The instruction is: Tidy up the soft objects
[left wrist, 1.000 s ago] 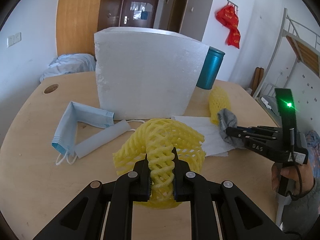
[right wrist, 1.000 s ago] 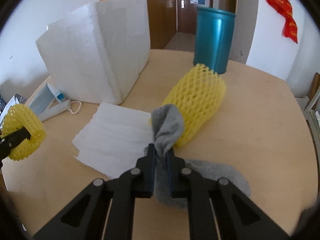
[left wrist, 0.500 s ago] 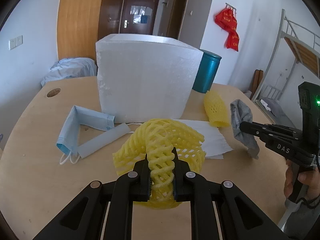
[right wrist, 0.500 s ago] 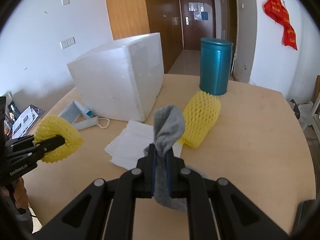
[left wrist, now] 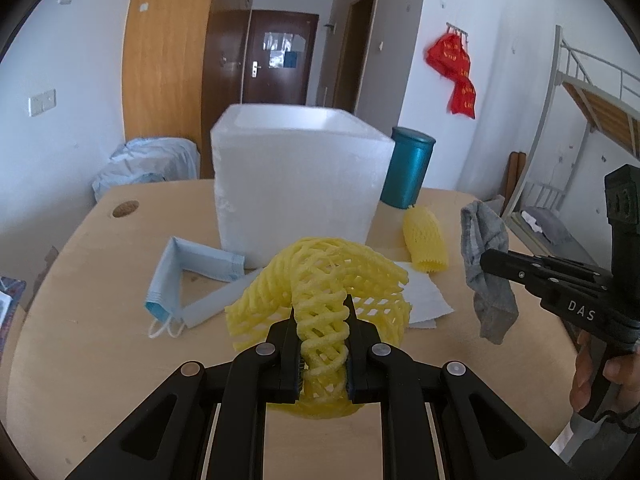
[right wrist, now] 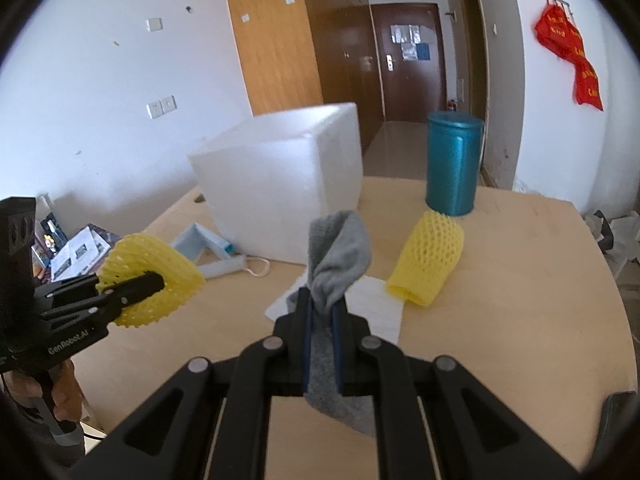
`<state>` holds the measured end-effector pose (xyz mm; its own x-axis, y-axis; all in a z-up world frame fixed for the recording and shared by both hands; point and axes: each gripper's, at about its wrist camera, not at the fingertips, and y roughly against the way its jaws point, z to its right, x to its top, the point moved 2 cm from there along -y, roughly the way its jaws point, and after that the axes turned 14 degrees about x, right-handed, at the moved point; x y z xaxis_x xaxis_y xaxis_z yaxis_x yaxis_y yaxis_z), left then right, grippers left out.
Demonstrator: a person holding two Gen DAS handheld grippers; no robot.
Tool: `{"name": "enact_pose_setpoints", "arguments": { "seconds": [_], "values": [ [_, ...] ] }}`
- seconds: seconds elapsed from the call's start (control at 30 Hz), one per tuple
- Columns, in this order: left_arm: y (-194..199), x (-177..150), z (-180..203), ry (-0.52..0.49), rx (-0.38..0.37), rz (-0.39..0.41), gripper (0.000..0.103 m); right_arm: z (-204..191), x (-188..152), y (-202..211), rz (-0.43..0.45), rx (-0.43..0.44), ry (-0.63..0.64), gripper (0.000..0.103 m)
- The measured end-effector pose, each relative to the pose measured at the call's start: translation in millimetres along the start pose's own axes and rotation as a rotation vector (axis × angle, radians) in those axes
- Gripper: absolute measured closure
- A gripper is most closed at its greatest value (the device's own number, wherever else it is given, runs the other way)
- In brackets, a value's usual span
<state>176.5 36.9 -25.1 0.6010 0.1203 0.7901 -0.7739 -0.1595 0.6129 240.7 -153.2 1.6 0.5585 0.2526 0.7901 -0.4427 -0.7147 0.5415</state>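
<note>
Left gripper (left wrist: 322, 334): I have it pinching a yellow foam net (left wrist: 320, 280), the mesh squashed between the pads; the net hangs clear of the table (left wrist: 80, 340) at about 6 o'clock in the left wrist view.
What changed on the left: a second ago the net sat low against the table; I have raised it, and the open rim of the white foam box (left wrist: 296, 176) now shows at 12 o'clock.
Face mask (left wrist: 188, 276): lying on the table at 9 o'clock of the held net, untouched.
White paper sheet (left wrist: 424, 300): flat on the table, just right of the held net.
Second foam net (left wrist: 424, 238): on the table at 2 o'clock, near the teal canister (left wrist: 408, 172).
Right gripper (right wrist: 320, 312): pressed tight on a grey sock (right wrist: 340, 256), which pokes up above the pads and droops below them.
What changed on the right: the sock trailed on the table a second ago; now it hangs free in the air.
Meaning for the task: both soft things are lifted, and I judge the foam box the likely drop-off, though nothing is over it yet.
</note>
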Motion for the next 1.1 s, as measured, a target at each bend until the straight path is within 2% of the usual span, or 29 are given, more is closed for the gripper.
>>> {"name": "enact_pose_setpoints", "arguments": {
  "seconds": [0.5, 1.1],
  "values": [
    [28, 29, -19, 0.046, 0.046, 0.078, 0.087, -33, 36, -2, 0.07, 0.062, 0.067, 0.091],
    [34, 99, -22, 0.017, 0.055, 0.188, 0.087, -52, 92, -18, 0.107, 0.069, 0.155, 0.091]
  ]
}}
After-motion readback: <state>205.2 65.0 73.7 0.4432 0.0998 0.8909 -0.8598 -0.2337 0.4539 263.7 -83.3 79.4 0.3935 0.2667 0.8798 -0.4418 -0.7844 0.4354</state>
